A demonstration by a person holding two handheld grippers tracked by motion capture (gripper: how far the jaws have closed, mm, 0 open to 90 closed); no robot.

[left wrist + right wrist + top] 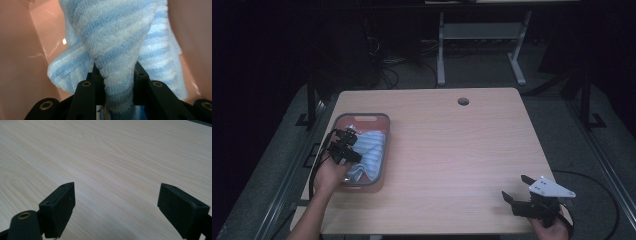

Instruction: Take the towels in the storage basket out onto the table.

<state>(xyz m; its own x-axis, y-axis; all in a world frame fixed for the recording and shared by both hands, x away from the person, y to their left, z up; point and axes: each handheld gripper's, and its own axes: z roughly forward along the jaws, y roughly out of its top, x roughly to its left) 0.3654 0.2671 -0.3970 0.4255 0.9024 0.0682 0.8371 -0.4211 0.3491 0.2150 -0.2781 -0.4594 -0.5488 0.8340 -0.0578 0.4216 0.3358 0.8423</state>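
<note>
One striped towel (117, 45), seemingly alone, lies pinched in left tongs (117, 82) inside one pink tray (382, 120).

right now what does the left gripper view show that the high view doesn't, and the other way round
Left gripper view alone: the left gripper shut on a bunched fold of the blue striped towel, the terry loops sharp, pink tub wall on both sides.

High view alone: the whole wooden table, its round cable hole, and the right gripper held open near the front right corner, away from the tub.

Both: the towel lying in the pink tub with the left gripper in it.
</note>
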